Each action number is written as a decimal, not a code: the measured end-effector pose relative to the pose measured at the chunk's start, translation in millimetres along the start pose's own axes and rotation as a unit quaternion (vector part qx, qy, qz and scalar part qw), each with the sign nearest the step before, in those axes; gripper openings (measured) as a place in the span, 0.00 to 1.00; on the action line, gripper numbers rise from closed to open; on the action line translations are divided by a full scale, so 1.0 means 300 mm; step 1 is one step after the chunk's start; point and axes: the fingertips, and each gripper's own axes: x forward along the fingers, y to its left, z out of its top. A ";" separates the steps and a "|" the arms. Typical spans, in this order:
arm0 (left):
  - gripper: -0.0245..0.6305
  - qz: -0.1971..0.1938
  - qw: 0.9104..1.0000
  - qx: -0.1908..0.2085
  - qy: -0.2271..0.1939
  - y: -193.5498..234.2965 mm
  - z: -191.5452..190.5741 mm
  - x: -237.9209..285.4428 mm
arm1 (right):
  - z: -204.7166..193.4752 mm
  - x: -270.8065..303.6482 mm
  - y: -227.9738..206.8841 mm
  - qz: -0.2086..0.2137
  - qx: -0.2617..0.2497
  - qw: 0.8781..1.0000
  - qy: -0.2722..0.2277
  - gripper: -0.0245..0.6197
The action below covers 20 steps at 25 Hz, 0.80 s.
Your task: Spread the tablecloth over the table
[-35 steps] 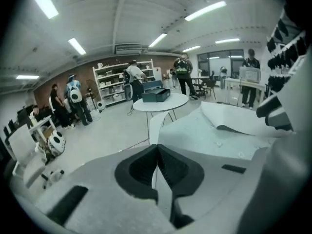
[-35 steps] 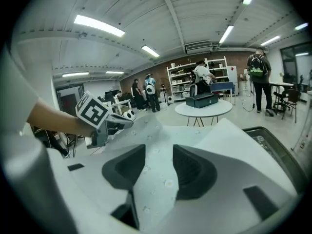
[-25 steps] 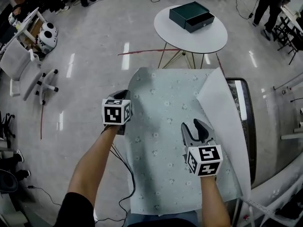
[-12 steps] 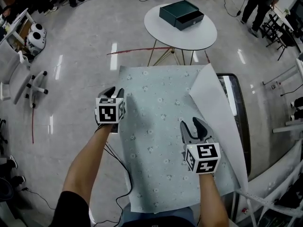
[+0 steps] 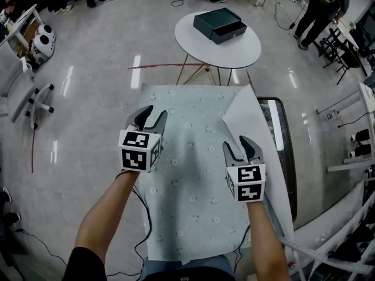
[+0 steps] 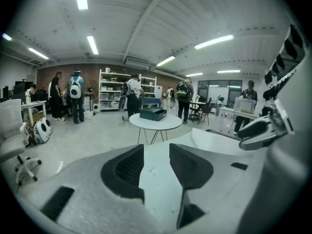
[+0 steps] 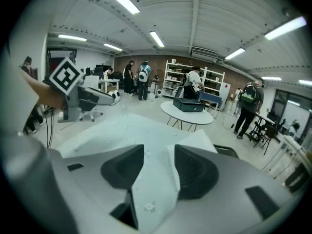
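Nearest, the person's two forearms reach out over the near end of the tablecloth, a pale green sheet with a small flower print that lies flat along most of the table, whose dark rim shows only at the right; the left gripper has lifted off the cloth's left edge, where it was pinched shut a second ago, and its jaws have just been opening, so they now stand partly apart with nothing between them (its own view shows only flat cloth beyond the gap); I take that as a release, the left side having been pulled to where the person wants it; the right gripper hovers over the right half of the cloth, its jaws wide and lately spread a little further, also empty, with printed cloth and a white edge visible past them; just beyond it on the right, the folded flap still lies turned back over the cloth with its white underside up, much as it did a second ago, which leaves the table bare along that side; so the spreading is, in my judgement, well along but unfinished, and that flap is the likely next thing to take hold of and draw rightward; farther off stands a round white table carrying a dark box, and past it people stand about the room.
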 end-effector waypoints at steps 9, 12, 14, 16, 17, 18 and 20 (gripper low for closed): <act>0.30 -0.096 0.995 -0.006 -0.027 -0.385 -0.002 0.006 | -0.046 0.152 -0.070 -0.017 -0.083 0.995 0.050 0.37; 0.30 -0.106 0.994 -0.016 -0.020 -0.437 -0.042 0.015 | -0.079 0.212 -0.089 -0.033 -0.109 0.991 0.064 0.37; 0.30 -0.108 0.994 -0.028 -0.016 -0.444 -0.058 0.023 | -0.105 0.264 -0.100 -0.038 -0.114 0.990 0.076 0.37; 0.30 -0.110 0.993 -0.038 -0.013 -0.444 -0.072 0.029 | -0.122 0.308 -0.110 -0.045 -0.126 0.987 0.083 0.38; 0.30 -0.110 0.993 -0.043 -0.012 -0.444 -0.079 0.031 | -0.130 0.327 -0.111 -0.049 -0.137 0.986 0.087 0.40; 0.30 -0.110 0.993 -0.047 -0.011 -0.443 -0.087 0.031 | -0.139 0.345 -0.112 -0.053 -0.149 0.983 0.090 0.41; 0.29 -0.112 0.992 -0.051 -0.010 -0.439 -0.101 0.031 | -0.156 0.373 -0.118 -0.070 -0.171 0.978 0.098 0.43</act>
